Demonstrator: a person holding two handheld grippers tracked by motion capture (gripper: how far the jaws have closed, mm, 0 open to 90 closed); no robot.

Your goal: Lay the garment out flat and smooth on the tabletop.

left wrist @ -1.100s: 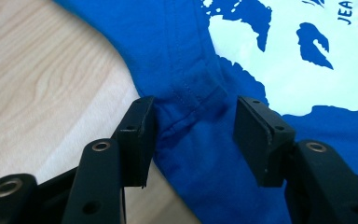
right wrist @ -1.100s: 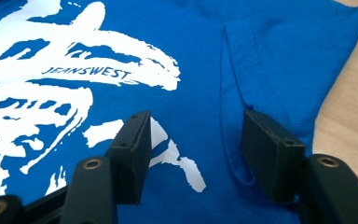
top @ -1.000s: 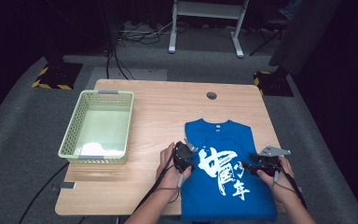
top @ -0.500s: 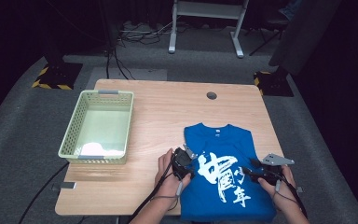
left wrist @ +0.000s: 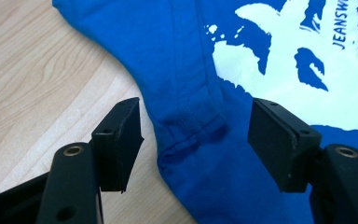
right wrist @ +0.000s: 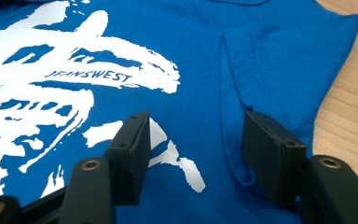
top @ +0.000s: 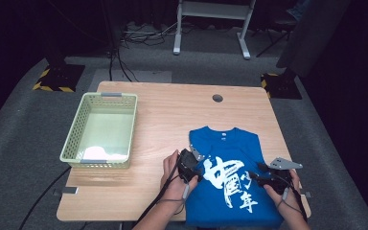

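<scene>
A blue T-shirt with a white print lies flat on the front right of the wooden table, its sleeves folded in and its hem at the near edge. My left gripper is at the shirt's left side. In the left gripper view its jaws stand open, straddling the folded sleeve edge without pinching it; they have just been opening. My right gripper is at the shirt's right side. Its jaws are open over the cloth, and nothing is gripped.
A pale green mesh basket stands on the table's left half with something white in it. A round cable hole sits near the far edge. Bare wood lies between basket and shirt. A white metal stand is on the floor beyond.
Both hands have drifted slightly toward the near edge, and the shirt has shifted a little that way with them. The left jaws have let go of the cloth.
</scene>
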